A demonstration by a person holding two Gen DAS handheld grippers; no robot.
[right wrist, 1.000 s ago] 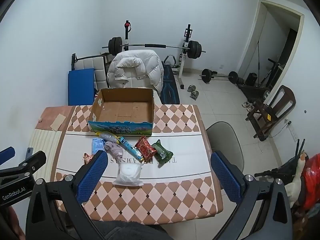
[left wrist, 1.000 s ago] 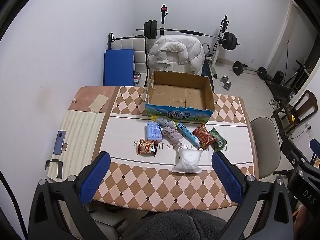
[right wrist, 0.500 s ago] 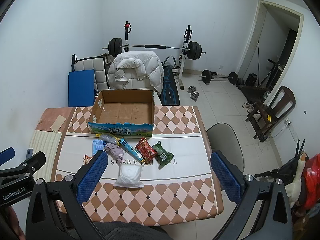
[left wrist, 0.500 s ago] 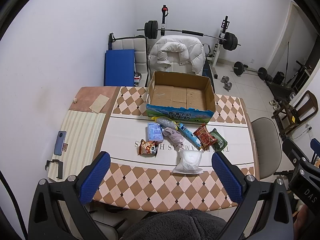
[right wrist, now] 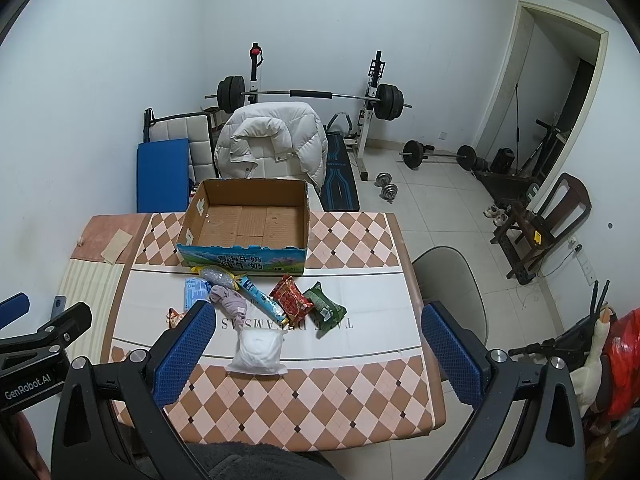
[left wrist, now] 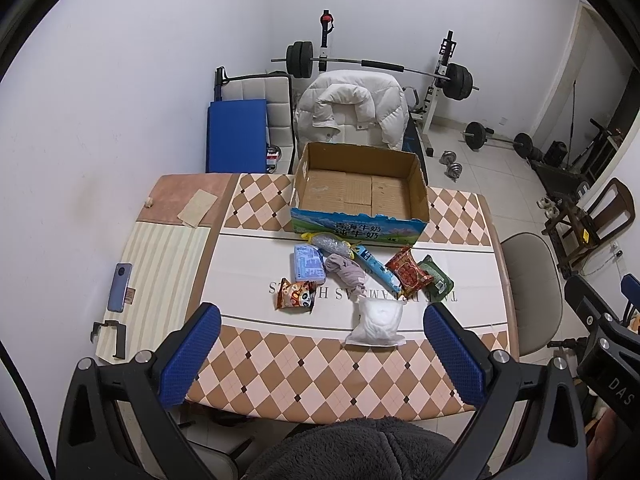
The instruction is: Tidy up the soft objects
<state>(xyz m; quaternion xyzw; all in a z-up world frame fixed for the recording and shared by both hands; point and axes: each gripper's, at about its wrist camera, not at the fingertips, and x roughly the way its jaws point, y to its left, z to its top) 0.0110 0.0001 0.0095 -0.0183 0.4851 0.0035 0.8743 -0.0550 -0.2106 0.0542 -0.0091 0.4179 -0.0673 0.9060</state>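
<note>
An open cardboard box (left wrist: 360,190) (right wrist: 248,220) stands empty at the table's far side. In front of it lie soft items: a white bag (left wrist: 376,322) (right wrist: 260,350), a grey cloth (left wrist: 346,272) (right wrist: 230,302), a blue pack (left wrist: 307,263), an orange panda snack (left wrist: 294,295), a silver pouch (left wrist: 330,242), a blue tube pack (left wrist: 378,270), a red snack bag (left wrist: 408,272) (right wrist: 291,300) and a green pack (left wrist: 436,280) (right wrist: 324,308). My left gripper (left wrist: 320,356) and right gripper (right wrist: 316,354) are open and empty, held high above the table's near edge.
A phone (left wrist: 119,287) and a black clip (left wrist: 108,338) lie on the striped mat at the left. A chair with a white jacket (left wrist: 352,114) stands behind the table, a grey chair (right wrist: 452,296) at the right. Weights fill the back.
Both views have shifted slightly; the table and items sit a little lower in frame. Nothing on the table has moved and both grippers stay open.
</note>
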